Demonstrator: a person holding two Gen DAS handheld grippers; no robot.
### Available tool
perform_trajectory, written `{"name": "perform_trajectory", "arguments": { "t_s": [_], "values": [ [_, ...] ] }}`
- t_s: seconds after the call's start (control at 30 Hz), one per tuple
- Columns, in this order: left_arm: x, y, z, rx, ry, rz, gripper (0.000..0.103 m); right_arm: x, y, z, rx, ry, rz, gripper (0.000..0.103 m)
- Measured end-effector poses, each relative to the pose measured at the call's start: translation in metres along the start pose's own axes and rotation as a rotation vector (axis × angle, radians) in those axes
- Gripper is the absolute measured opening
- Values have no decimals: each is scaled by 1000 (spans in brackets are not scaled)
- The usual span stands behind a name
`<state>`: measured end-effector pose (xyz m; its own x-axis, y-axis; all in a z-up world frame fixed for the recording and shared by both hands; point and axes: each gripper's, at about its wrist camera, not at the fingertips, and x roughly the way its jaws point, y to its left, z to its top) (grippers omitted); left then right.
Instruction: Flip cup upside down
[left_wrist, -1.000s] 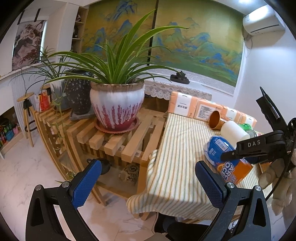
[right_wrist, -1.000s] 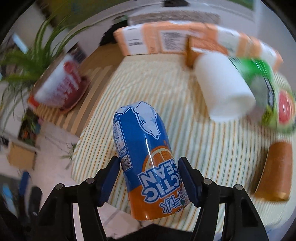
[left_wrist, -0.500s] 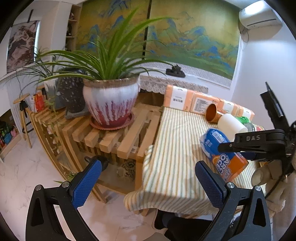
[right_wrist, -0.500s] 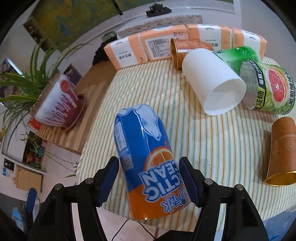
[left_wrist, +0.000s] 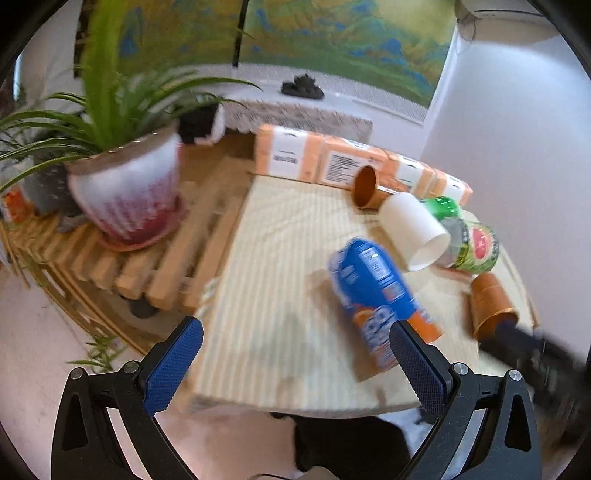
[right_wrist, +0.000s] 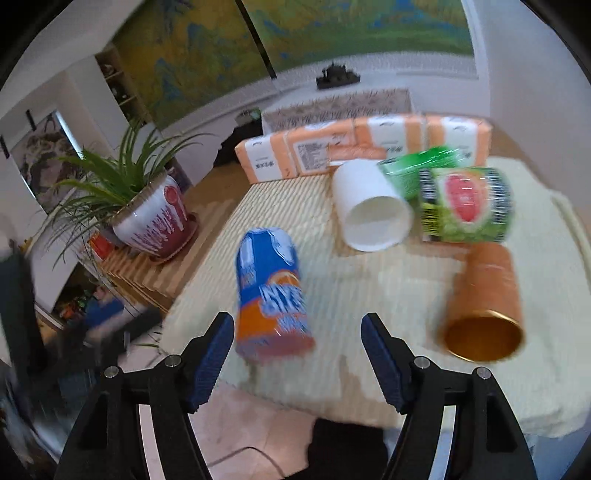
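A blue and orange cup (right_wrist: 271, 291) stands upside down near the front edge of the striped table (right_wrist: 369, 295), narrow closed end up; it also shows in the left wrist view (left_wrist: 376, 295). My right gripper (right_wrist: 297, 360) is open and empty, drawn back just in front of the cup, its fingers apart from it. My left gripper (left_wrist: 295, 367) is open and empty, in front of the table's front edge. Both views are blurred by motion.
A white cup (right_wrist: 369, 210), a green watermelon-print cup (right_wrist: 465, 203) and two copper cups (right_wrist: 484, 302) (left_wrist: 367, 186) lie on their sides. Orange tissue packs (right_wrist: 332, 147) line the back. A potted plant (left_wrist: 125, 192) stands on a slatted bench at left.
My right gripper has opened, let go of the blue and orange cup and pulled back. The cup now stands free on the table. My left gripper has swung toward the table.
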<state>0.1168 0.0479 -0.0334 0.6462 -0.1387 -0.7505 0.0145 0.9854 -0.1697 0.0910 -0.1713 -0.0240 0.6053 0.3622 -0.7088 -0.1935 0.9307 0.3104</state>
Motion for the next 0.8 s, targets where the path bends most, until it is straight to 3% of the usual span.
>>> {"name": "perform_trajectory", "arguments": {
  "t_s": [0.17, 0.4, 0.63, 0.8],
  "values": [
    [36, -22, 33, -91, 139, -67, 102, -30, -24, -33, 8, -55, -46, 68],
    [89, -34, 44, -210, 286, -95, 102, -41, -54, -61, 56, -50, -63, 68],
    [119, -40, 49, -246, 309, -70, 101, -48, -67, -68, 70, -73, -74, 68],
    [130, -38, 53, -261, 333, -61, 95, -44, -74, -69, 85, -69, -64, 68]
  ]
}}
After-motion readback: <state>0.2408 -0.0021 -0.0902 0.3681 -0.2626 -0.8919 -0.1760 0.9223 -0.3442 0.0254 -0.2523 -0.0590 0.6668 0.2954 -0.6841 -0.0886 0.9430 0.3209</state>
